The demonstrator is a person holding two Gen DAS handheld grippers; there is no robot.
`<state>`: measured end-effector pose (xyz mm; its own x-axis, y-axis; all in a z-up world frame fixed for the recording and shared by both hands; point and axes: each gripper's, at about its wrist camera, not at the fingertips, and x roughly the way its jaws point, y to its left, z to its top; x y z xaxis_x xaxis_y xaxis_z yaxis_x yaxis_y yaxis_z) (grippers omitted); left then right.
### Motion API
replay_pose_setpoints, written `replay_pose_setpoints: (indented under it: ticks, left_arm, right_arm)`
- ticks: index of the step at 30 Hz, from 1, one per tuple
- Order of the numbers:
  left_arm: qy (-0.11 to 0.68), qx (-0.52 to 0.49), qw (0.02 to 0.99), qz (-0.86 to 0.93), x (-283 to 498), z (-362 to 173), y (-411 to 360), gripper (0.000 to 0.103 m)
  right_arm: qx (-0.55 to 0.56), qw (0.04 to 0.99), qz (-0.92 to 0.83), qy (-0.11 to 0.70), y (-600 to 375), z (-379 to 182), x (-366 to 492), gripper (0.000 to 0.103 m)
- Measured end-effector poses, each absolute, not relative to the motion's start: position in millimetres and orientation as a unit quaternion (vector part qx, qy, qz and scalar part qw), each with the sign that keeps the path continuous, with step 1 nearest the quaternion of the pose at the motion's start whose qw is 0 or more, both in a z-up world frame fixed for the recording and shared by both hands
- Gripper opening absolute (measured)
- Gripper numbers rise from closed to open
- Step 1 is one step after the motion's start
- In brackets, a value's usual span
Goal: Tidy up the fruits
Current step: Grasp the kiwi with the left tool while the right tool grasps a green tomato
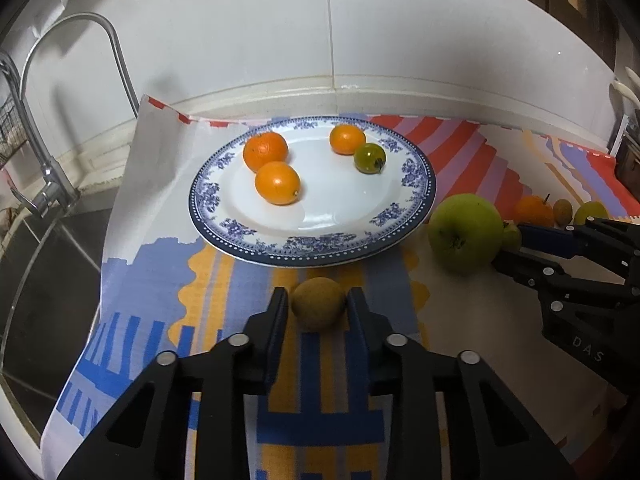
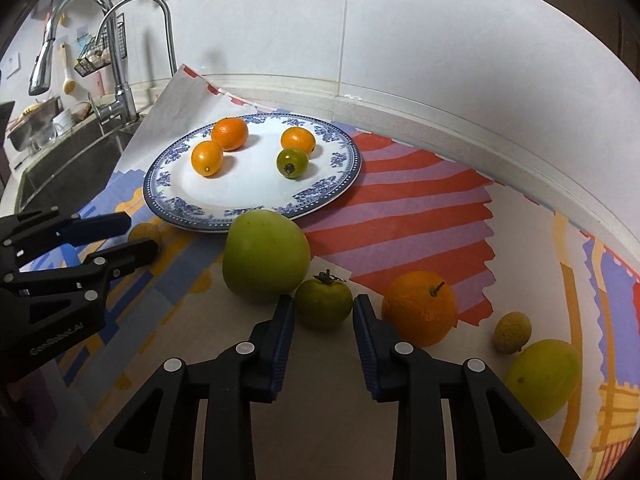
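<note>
A blue-patterned white plate (image 1: 416, 184) (image 2: 344, 164) holds three oranges (image 1: 277, 182) and a small green fruit (image 1: 369, 158). My left gripper (image 1: 318, 306) is open, its fingers on either side of a small yellow-brown fruit (image 1: 318, 309) on the cloth just in front of the plate. My right gripper (image 2: 323, 312) is open around a small green persimmon-like fruit (image 2: 323, 302), beside a big green apple (image 2: 266, 256) (image 1: 464, 237). An orange (image 2: 420, 307), a small tan fruit (image 2: 512, 333) and a yellow-green fruit (image 2: 542, 378) lie to the right.
A colourful striped cloth (image 1: 224, 280) covers the counter. A sink (image 1: 44, 264) with a tall tap (image 1: 44, 168) lies to the left. A white tiled wall (image 1: 280, 40) and raised counter edge run behind the plate.
</note>
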<state>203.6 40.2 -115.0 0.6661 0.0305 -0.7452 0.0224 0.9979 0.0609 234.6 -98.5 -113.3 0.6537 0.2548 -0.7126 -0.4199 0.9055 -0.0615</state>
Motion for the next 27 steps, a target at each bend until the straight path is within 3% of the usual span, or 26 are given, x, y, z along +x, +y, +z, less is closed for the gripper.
replay_pose_setpoints:
  ticks: [27]
  left_arm:
    - [0.352,0.031,0.935,-0.018,180,-70,32,0.029]
  right_arm:
    - [-0.098,0.92,0.183,0.331,-108,-74,215,0.03]
